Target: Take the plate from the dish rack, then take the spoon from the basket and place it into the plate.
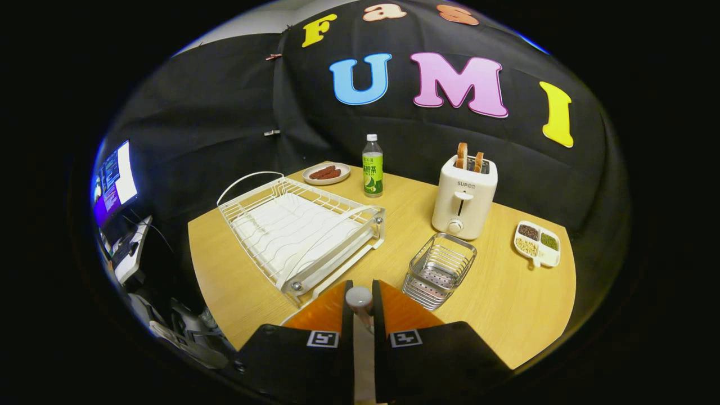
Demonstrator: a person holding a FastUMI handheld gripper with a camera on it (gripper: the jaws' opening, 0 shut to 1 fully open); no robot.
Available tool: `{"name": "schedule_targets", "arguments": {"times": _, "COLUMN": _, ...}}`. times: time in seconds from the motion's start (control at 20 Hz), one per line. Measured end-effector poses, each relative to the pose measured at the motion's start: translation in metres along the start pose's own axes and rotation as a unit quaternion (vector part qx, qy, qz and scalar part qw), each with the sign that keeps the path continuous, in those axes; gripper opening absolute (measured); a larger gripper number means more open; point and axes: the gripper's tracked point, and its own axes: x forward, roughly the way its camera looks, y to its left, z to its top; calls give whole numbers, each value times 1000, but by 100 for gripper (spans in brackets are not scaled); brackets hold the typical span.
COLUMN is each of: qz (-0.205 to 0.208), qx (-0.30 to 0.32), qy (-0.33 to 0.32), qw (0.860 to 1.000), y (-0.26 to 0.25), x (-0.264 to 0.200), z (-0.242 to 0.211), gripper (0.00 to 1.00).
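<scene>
My gripper (363, 288) is low over the near edge of the wooden table (506, 304), its two black fingers (344, 315) close together. They are shut on a pale spoon (359, 297), whose rounded end sticks up between the fingertips. Directly under the fingers lies an orange plate (318, 314), showing on both sides of them. The white wire dish rack (298, 230) stands beyond and to the left with nothing in it. The small metal basket (439, 270) sits just ahead to the right, and it holds nothing.
A white toaster (464, 197) with two slices of bread stands behind the basket. A green-labelled bottle (372, 166) and a small plate of sausages (326, 173) are at the back. A divided dish of beans (537, 243) lies far right. A monitor (115, 180) is off the table's left.
</scene>
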Motion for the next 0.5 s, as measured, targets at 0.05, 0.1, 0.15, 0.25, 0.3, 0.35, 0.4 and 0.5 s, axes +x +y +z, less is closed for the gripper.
{"name": "schedule_targets", "arguments": {"times": 0.05, "qz": 11, "qx": 17, "qy": 9, "qw": 1000, "y": 4, "x": -3, "z": -2, "gripper": 20}}
{"name": "schedule_targets", "arguments": {"times": 0.1, "qz": 22, "qx": 35, "qy": 15, "qw": 999, "y": 10, "x": -4, "z": 0, "gripper": 30}}
{"name": "schedule_targets", "arguments": {"times": 0.15, "qz": 29, "qx": 52, "qy": 18, "qw": 998, "y": 13, "x": -7, "z": 4, "gripper": 46}}
{"name": "schedule_targets", "arguments": {"times": 0.25, "qz": 50, "qx": 81, "qy": 16, "qw": 995, "y": 24, "x": -12, "z": 19, "gripper": 80}}
{"name": "schedule_targets", "arguments": {"times": 0.3, "qz": 53, "qx": 91, "qy": 7, "qw": 994, "y": 25, "x": -16, "z": 29, "gripper": 97}}
{"name": "schedule_targets", "arguments": {"times": 0.35, "qz": 49, "qx": 97, "qy": -4, "qw": 994, "y": 22, "x": -18, "z": 40, "gripper": 99}}
{"name": "schedule_targets", "arguments": {"times": 0.4, "qz": 45, "qx": 99, "qy": -13, "qw": 994, "y": 21, "x": -20, "z": 50, "gripper": 99}}
{"name": "schedule_targets", "arguments": {"times": 0.5, "qz": 32, "qx": 107, "qy": -30, "qw": 993, "y": 15, "x": -24, "z": 67, "gripper": 99}}
